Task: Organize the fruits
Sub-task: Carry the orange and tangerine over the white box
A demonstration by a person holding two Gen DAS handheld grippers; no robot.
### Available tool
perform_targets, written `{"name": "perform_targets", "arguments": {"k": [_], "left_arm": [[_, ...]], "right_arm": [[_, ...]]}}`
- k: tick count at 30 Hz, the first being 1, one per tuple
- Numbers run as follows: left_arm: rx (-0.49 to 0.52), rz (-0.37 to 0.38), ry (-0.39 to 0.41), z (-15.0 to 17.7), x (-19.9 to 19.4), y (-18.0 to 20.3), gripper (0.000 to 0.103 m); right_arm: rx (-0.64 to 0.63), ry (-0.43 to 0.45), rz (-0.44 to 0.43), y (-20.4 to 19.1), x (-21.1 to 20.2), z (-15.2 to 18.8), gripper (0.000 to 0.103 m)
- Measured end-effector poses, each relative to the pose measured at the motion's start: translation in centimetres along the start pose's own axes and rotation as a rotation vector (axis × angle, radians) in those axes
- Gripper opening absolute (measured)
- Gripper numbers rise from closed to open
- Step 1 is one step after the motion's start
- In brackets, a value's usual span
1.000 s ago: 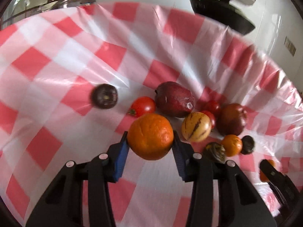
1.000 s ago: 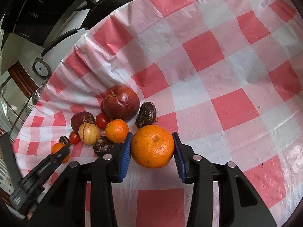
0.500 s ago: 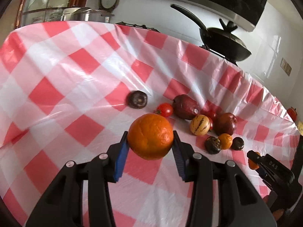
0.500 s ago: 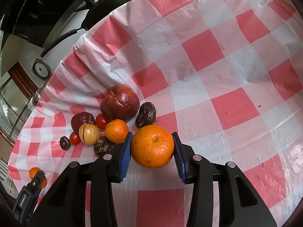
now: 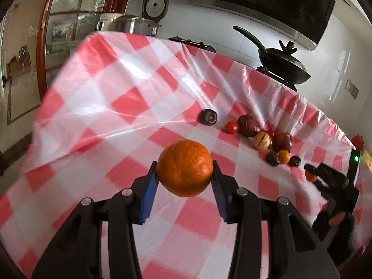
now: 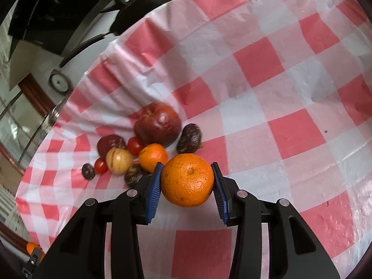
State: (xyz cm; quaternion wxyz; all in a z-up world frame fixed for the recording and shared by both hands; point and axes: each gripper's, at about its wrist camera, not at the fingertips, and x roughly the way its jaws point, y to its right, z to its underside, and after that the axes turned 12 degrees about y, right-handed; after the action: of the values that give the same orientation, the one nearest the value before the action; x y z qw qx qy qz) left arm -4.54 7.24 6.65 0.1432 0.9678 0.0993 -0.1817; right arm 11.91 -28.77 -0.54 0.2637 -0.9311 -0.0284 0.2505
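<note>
We see each claw clamped on an orange: left claw [image 5: 184, 177] lifts its orange [image 5: 184, 167] above the table [image 5: 97, 107]; right claw [image 6: 187, 181] grips another orange [image 6: 187, 179] beside the fruit pile [image 6: 148, 144]; only the left view shows the frying pan [image 5: 282, 64].

White wall [image 5: 209, 18] at 12 o'clock; black range hood [image 5: 267, 2] at 1 o'clock; glass-fronted wooden cabinet [image 5: 46, 46] at 10 o'clock.

The left gripper [image 5: 185, 178] is held tilted downward, its blue pads [image 5: 148, 195] clamped on an orange [image 5: 184, 167]. The right gripper [image 6: 187, 182] is likewise tilted downward, closed on another orange [image 6: 187, 179].
</note>
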Motion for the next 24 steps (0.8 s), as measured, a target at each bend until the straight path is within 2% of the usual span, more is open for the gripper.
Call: {"name": "perform_targets", "arguments": {"k": [3, 9, 18, 24], "left_arm": [[0.042, -0.013, 0.019, 0.2, -2.5, -1.6, 0.044], [0.026, -0.042, -0.010, 1.3, -4.2, -4.6, 0.044], [0.047, -0.063, -0.022, 3.3, -7.0, -7.3, 0.044], [0.039, -0.079, -0.015, 4.1, -9.5, -9.7, 0.044]], "right_arm": [[0.023, -0.018, 0.028, -0.1, -1.3, 0.8, 0.041], [0.051, -0.067, -0.057, -2.5, -5.0, 4.3, 0.041], [-0.075, -0.105, -0.208, -9.7, -11.8, 9.6, 0.041], [-0.182, -0.128, -0.272, -13.7, -14.8, 12.5, 0.041]]}}
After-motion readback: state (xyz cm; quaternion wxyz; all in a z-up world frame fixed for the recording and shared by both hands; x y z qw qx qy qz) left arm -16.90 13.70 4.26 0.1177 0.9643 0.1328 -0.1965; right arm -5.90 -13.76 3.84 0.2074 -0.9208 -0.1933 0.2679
